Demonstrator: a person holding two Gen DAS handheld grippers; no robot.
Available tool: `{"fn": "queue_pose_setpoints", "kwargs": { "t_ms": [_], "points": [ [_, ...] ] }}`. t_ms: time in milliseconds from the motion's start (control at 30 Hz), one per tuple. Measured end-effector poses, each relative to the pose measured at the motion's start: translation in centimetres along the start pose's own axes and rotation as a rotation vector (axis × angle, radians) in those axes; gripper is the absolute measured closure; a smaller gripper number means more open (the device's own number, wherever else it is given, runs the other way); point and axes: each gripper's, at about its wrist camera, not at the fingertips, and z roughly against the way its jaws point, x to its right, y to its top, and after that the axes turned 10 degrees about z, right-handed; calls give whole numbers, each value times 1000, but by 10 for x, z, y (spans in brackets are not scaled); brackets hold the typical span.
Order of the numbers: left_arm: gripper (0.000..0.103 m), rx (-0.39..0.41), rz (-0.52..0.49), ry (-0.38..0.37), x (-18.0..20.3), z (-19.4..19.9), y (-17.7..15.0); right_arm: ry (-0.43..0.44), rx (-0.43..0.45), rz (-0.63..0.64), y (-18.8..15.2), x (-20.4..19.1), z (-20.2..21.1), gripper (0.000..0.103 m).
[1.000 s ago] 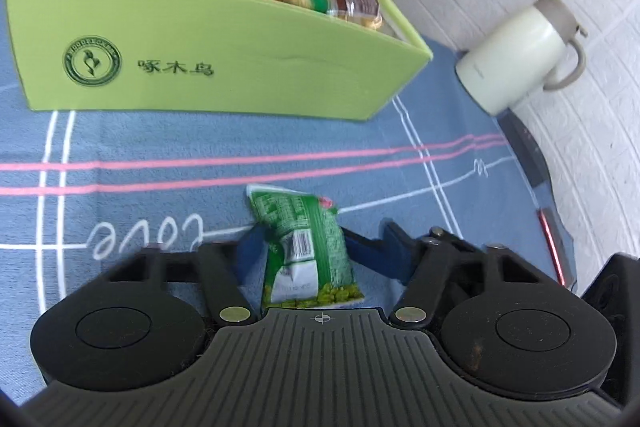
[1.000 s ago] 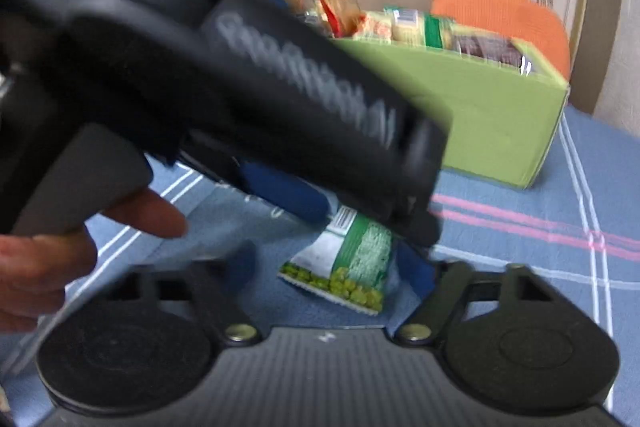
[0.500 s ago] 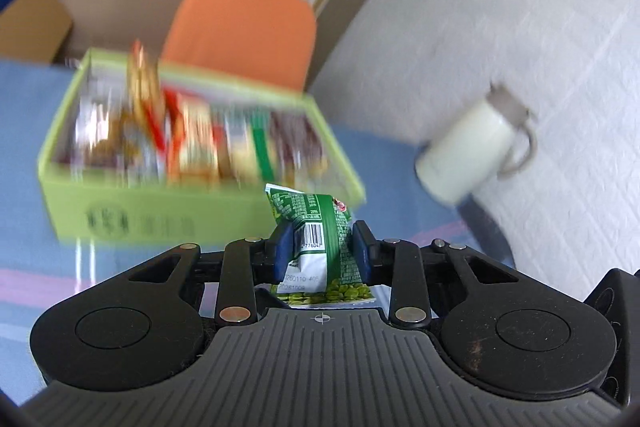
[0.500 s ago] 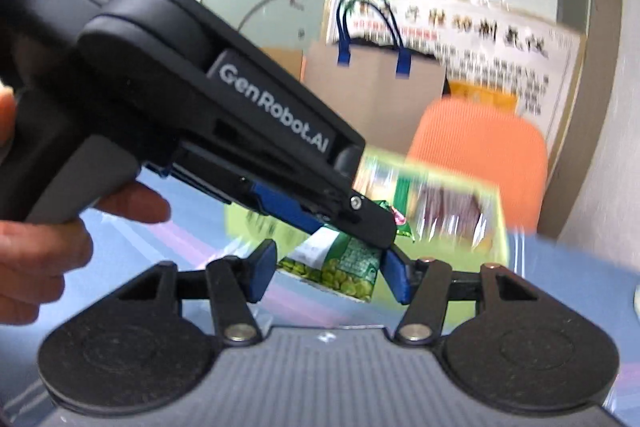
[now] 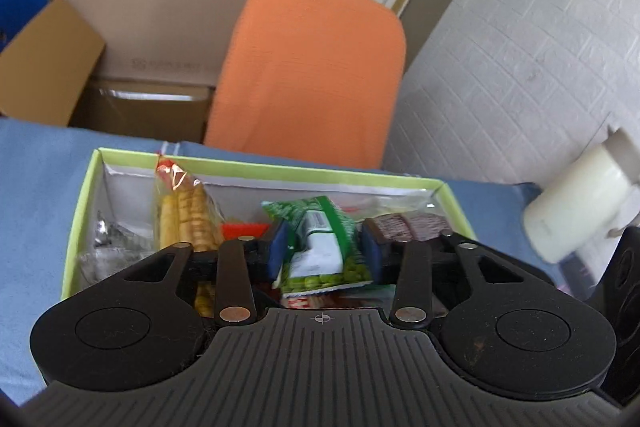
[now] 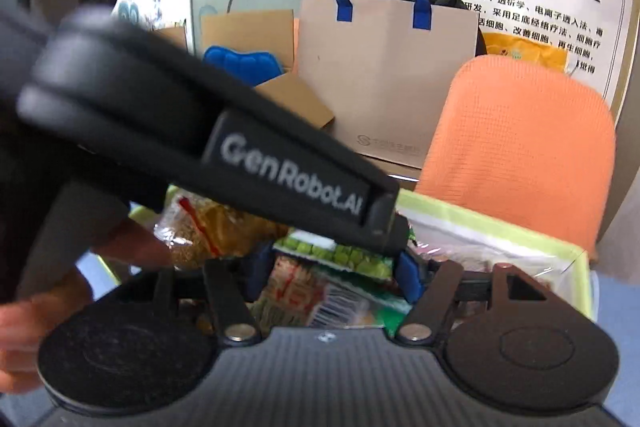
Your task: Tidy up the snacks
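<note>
We see, from the left wrist view, the left tongs [image 5: 322,253] clamped on a green pea snack packet [image 5: 322,247], blue pads [image 5: 276,253] pressing both of its sides. A second ago this packet lay flat on the blue surface [image 5: 36,187] with the tongs spread around it; half a second ago it was lifted in front of the green box [image 5: 82,195]. Now it hangs over the box's open top, at about 12 o'clock from the tongs, above the other snacks. A corn stick bag [image 5: 184,215] stands at 10 o'clock, a white jug [image 5: 576,203] at 3 o'clock, an orange chair [image 5: 312,67] beyond.

In the right wrist view, the right tongs [image 6: 332,277] sit spread apart, gripping nothing, just beneath the same packet [image 6: 340,255] and the left tool's body.
</note>
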Motion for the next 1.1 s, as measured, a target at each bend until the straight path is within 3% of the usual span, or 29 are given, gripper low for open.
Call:
{"fn": "queue_pose_setpoints", "kwargs": {
  "t_ms": [67,100,133,200,300,500,633,667,900,1100],
  "points": [
    [76,25,-29,-6,-1,4,-5,-4,0,1,-1,-1,3,29],
    [65,34,-38,-13,0,7,-6,-6,4,4,1,-3,4,25],
    [60,47,-38,-20,0,11,-7,-20,13,9,0,-6,7,13],
    [40,100,-41,-38,4,28,-9,-60,32,35,1,-9,15,10],
    [31,199,-68,-22,14,60,-14,-78,88,13,-5,-10,45,10],
    [28,316,-79,19,25,119,-43,-142,144,-51,-32,-19,115,10],
    [27,317,-75,11,29,144,-66,-187,149,-89,-47,-26,148,9],
    [27,315,-77,6,29,151,-72,-194,151,-100,-51,-29,156,0],
    [21,332,-108,15,41,194,-119,-287,185,-169,-71,-56,211,0],
    [15,373,-99,64,41,222,-173,-441,194,-261,-104,-99,247,0]
  ]
}}
